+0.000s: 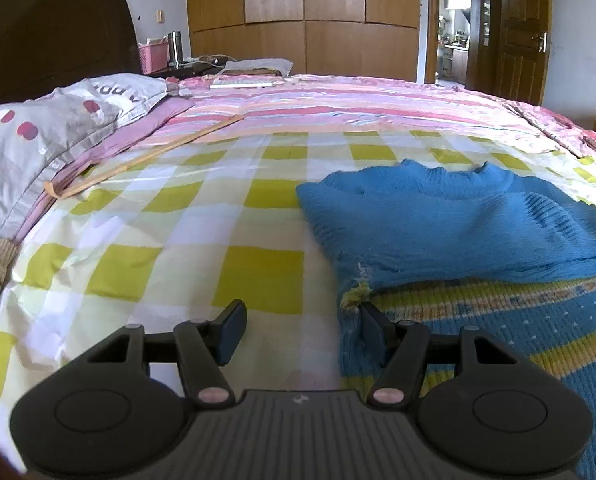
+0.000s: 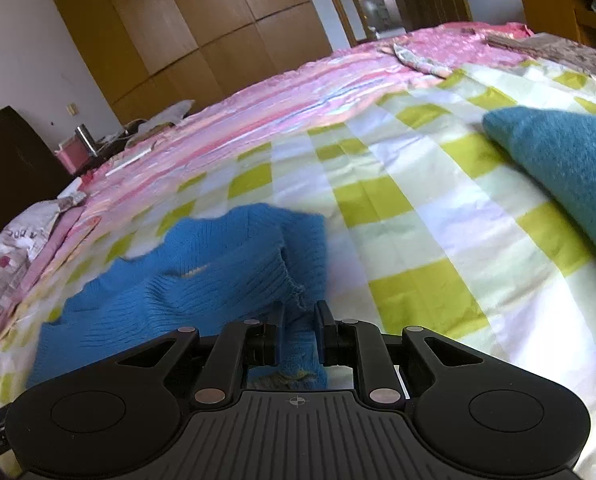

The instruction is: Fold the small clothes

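A small blue knitted sweater [image 1: 458, 216] with yellow and patterned stripes lies partly folded on the yellow-and-white checked bedsheet [image 1: 185, 232]. The left gripper [image 1: 298, 326] stands spread and empty at the sweater's frayed left edge; one finger touches the knit, the other is over bare sheet. The right gripper [image 2: 300, 330] is nearly pressed together, pinching a fold of the sweater [image 2: 201, 280]. A pink slatted plastic basket [image 1: 152, 56] sits on the dark bedside table; its contents cannot be made out. A steel flask [image 1: 174, 49] stands just beside it.
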The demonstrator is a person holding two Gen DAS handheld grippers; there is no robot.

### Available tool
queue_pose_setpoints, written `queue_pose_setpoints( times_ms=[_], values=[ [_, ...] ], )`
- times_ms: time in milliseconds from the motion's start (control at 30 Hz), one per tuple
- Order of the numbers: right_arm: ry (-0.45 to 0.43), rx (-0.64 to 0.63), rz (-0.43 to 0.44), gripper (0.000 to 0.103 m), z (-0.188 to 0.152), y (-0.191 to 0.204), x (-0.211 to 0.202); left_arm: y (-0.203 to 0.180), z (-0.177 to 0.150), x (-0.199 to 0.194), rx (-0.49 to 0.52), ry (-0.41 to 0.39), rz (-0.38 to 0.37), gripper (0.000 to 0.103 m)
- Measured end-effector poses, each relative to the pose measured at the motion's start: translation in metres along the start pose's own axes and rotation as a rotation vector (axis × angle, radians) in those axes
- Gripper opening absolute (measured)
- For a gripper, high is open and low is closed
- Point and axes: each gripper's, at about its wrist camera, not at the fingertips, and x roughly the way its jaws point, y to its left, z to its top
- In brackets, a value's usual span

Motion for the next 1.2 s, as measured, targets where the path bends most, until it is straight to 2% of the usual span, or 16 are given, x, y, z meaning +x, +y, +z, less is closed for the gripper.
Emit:
queue_pose_setpoints(
  times_ms=[367, 567, 700, 800, 933, 1200],
  values=[
    [0.011, -0.033, 0.034, 0.018, -0.005, 0.005, -0.018, 0.004, -0.014, -0.024, 0.004, 0.006, -0.024, 0.066],
    [0.001, -0.062, 0.072, 0.018, -0.014, 0.017, -0.028, -0.014, -0.003, -0.035, 0.073, -0.071, -0.054, 0.066],
    [0.011, -0.035, 0.098, 0.018, -0.023, 0.014, -0.031, -0.047, 0.010, -0.036, 0.153, -0.126, -0.110, 0.067],
    [0.010, -0.039, 0.088, 0.018, -0.029, 0.008, -0.035, -0.070, 0.017, -0.032, 0.193, -0.134, -0.152, 0.067],
    [0.003, 0.030, 0.112, 0.018, -0.034, -0.010, -0.043, -0.108, 0.021, -0.027, 0.292, -0.162, -0.197, 0.067],
    [-0.033, 0.094, 0.138, 0.018, -0.047, -0.034, -0.059, -0.201, 0.031, -0.010, 0.435, -0.199, -0.338, 0.067]
  ],
)
